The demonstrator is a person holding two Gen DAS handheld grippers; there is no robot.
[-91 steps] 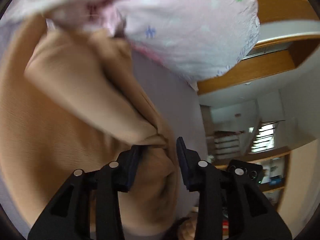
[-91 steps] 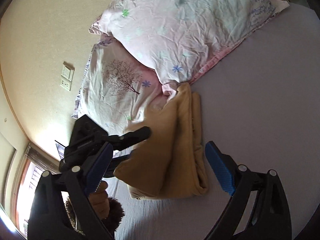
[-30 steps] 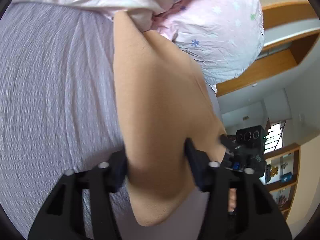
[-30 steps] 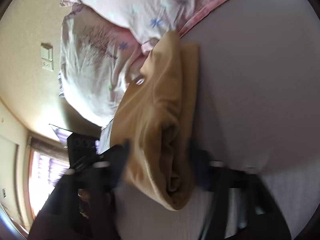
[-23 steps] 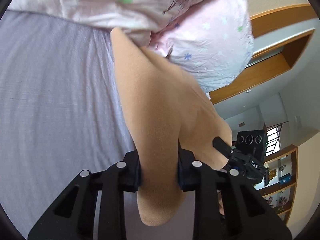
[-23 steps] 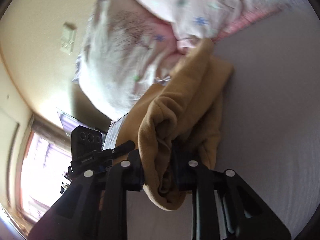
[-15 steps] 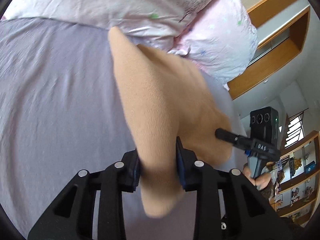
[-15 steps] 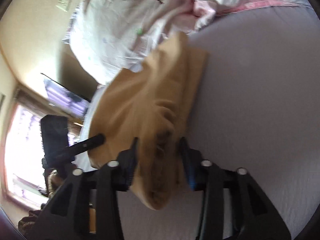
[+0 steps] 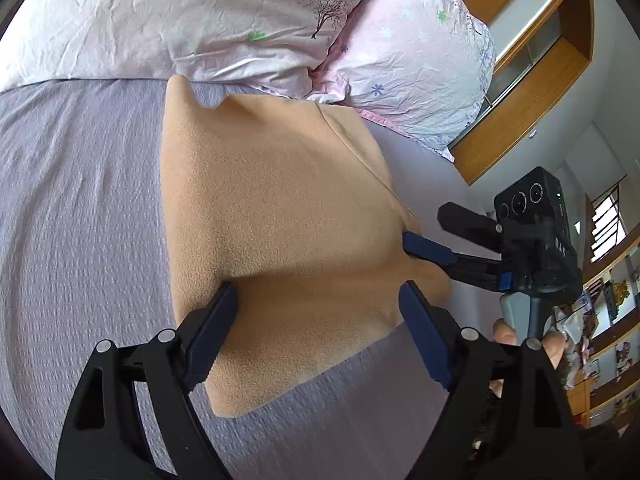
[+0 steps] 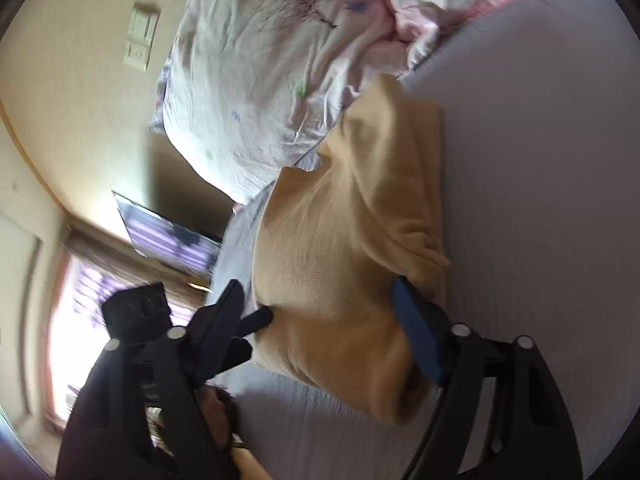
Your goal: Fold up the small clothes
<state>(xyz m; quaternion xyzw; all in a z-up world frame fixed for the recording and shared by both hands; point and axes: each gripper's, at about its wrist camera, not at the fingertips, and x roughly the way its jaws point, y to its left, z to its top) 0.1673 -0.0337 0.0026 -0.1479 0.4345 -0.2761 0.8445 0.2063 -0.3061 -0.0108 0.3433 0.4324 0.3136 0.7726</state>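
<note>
A folded tan fleece garment [image 9: 280, 216] lies flat on the lilac bed sheet [image 9: 80, 220], its far end near the pillows. My left gripper [image 9: 316, 308] is open, its jaws spread over the garment's near edge. The right gripper [image 9: 424, 248] shows at the garment's right edge in the left wrist view. In the right wrist view the garment [image 10: 340, 240] lies between the spread jaws of my open right gripper [image 10: 320, 308], and the left gripper [image 10: 256, 320] points at its left edge.
Two pink flowered pillows [image 9: 240, 20] lie behind the garment. A wooden headboard and shelf [image 9: 532, 92] stand at the right. The wall with a light switch [image 10: 140, 36] and a bright window [image 10: 80, 320] show in the right wrist view.
Both grippers were shut on the garment's ends half a second ago and have opened. The garment has come down flat on the sheet, spread wider than before.
</note>
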